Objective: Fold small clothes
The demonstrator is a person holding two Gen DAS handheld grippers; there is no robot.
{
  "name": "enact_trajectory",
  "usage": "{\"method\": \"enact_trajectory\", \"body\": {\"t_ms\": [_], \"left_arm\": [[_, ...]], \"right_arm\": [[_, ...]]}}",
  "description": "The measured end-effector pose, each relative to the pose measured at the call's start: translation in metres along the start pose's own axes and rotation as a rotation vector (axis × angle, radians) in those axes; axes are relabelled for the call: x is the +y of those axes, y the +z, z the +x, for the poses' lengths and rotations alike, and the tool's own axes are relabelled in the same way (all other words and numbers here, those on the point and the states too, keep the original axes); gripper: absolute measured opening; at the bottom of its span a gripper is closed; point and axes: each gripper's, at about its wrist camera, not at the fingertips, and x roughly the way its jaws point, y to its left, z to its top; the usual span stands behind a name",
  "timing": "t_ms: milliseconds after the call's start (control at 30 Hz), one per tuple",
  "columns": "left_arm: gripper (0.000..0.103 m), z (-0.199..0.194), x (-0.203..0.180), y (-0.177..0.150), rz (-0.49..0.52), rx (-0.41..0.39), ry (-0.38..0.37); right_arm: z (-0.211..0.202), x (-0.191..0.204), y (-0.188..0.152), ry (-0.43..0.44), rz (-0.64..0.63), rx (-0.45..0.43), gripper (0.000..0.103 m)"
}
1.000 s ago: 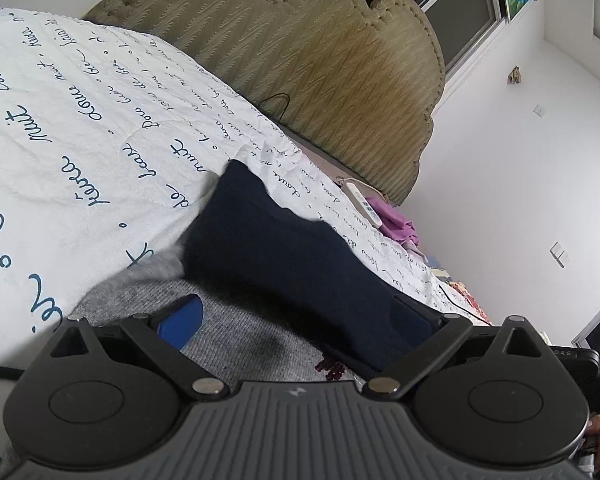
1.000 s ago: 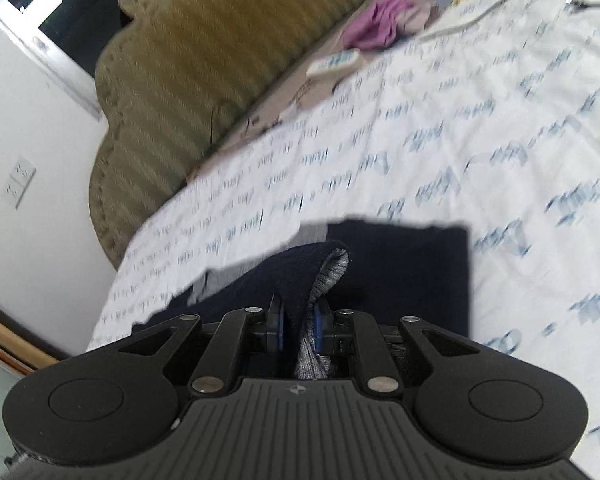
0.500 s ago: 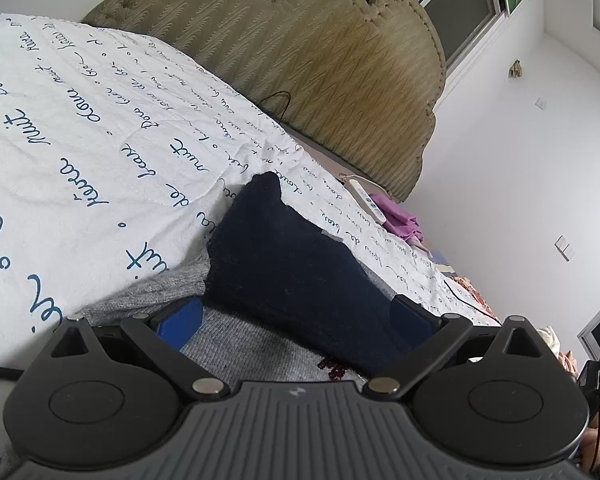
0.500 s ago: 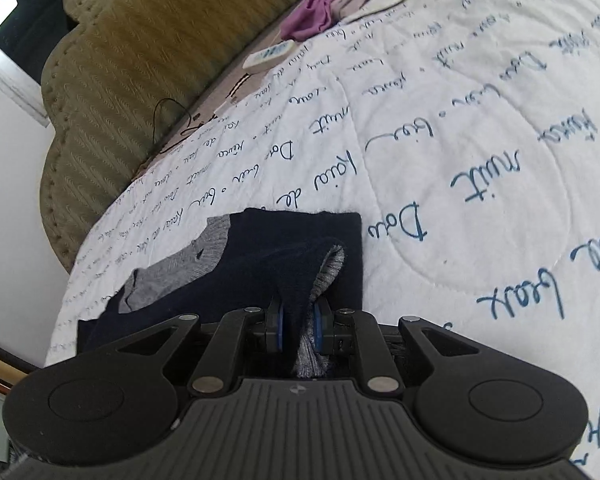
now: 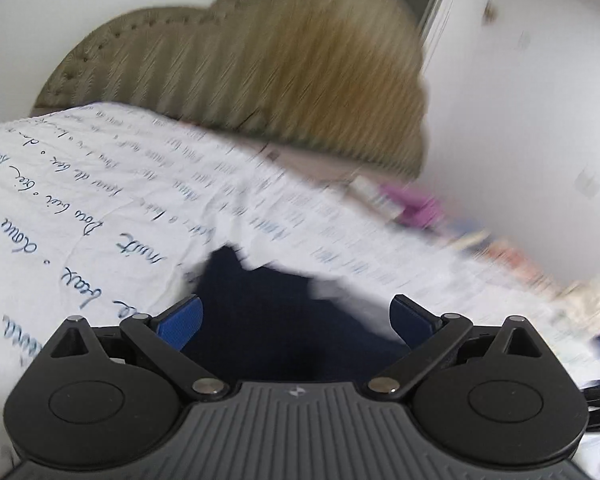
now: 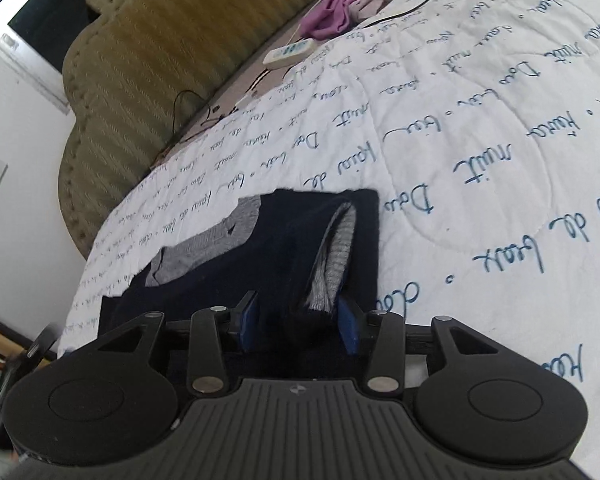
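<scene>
A home bedroom: padded headboard (image 6: 148, 64) behind a script-printed quilt (image 6: 480, 140).

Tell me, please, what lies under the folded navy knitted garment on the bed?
A grey knitted layer shows under the navy knitted garment, and the white script-printed quilt lies beneath. The rest is covered.

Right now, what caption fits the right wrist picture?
Right gripper opening around a navy-and-grey garment on the quilt.

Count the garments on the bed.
2 visible: a navy-and-grey garment between the opening right gripper's jaws, and purple cloth by the headboard. More may be hidden.
</scene>
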Motion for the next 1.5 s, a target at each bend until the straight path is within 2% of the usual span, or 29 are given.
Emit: {"method": "enact_trajectory", "body": {"t_ms": [33, 67, 100, 167, 233, 367, 433, 500, 600, 667, 733, 800, 833, 933, 1000, 1067, 1133, 1267, 1400, 1500], "left_arm": [[0.101, 0.013, -0.002, 0.000, 0.040, 0.037, 0.029], [0.101, 0.024, -0.004, 0.000, 0.073, 0.067, 0.070], [0.101, 0.032, -0.004, -0.002, 0.101, 0.095, 0.105], [0.103, 0.048, 0.004, -0.007, 0.096, 0.182, 0.113], [0.103, 0.048, 0.010, -0.011, 0.097, 0.173, 0.096], [0.103, 0.052, 0.003, -0.016, 0.148, 0.170, 0.126], [0.103, 0.053, 0.001, -0.016, 0.152, 0.170, 0.132], [0.103, 0.053, 0.000, -0.015, 0.156, 0.170, 0.135], [0.103, 0.034, 0.006, -0.011, 0.104, 0.139, 0.131], [0.103, 0.000, 0.016, -0.012, 0.056, 0.071, 0.139], [0.103, -0.051, 0.035, -0.018, -0.015, -0.019, 0.105], [0.103, -0.101, 0.059, -0.027, -0.110, -0.076, 0.028], [0.103, -0.120, 0.070, -0.032, -0.148, -0.080, 0.002], [0.103, -0.165, 0.103, -0.050, -0.270, 0.005, -0.112], [0.103, -0.179, 0.122, -0.063, -0.330, 0.124, -0.218], [0.103, -0.189, 0.133, -0.072, -0.347, 0.231, -0.290], [0.103, -0.202, 0.138, -0.077, -0.313, 0.279, -0.348], [0.103, -0.238, 0.151, -0.075, -0.268, 0.327, -0.365], [0.103, -0.289, 0.177, -0.054, -0.201, 0.270, -0.315], [0.103, -0.317, 0.198, -0.043, -0.197, 0.243, -0.282]], "right_arm": [[0.003, 0.001, -0.002, -0.012, -0.013, 0.008, 0.033], [0.005, 0.000, -0.003, -0.023, -0.018, 0.015, 0.013], [0.007, -0.003, -0.003, -0.026, -0.007, 0.026, 0.010], [0.002, -0.012, -0.002, -0.018, 0.033, 0.007, 0.009], [-0.007, -0.020, -0.001, 0.005, 0.073, -0.013, 0.009], [-0.001, -0.033, -0.010, -0.015, 0.091, 0.018, 0.006], [0.002, -0.036, -0.016, -0.016, 0.095, 0.004, 0.011], [0.003, -0.038, -0.019, -0.012, 0.106, -0.016, 0.010], [-0.007, -0.043, -0.022, 0.033, 0.179, -0.032, 0.024], [-0.030, -0.036, -0.028, 0.060, 0.178, -0.049, 0.045], [-0.060, -0.023, -0.042, 0.074, 0.103, -0.070, 0.059], [-0.091, -0.013, -0.064, 0.107, 0.036, -0.087, 0.063], [-0.106, -0.012, -0.076, 0.129, 0.023, -0.086, 0.063], [-0.136, -0.017, -0.115, 0.194, 0.055, -0.055, 0.065], [-0.145, -0.024, -0.139, 0.206, 0.104, -0.011, 0.065], [-0.147, -0.032, -0.162, 0.231, 0.168, 0.051, 0.065], [-0.148, -0.037, -0.183, 0.254, 0.221, 0.108, 0.065], [-0.165, -0.034, -0.207, 0.233, 0.230, 0.112, 0.066], [-0.187, -0.029, -0.212, 0.187, 0.193, 0.102, 0.067], [-0.202, -0.031, -0.219, 0.130, 0.156, 0.113, 0.070]]}}
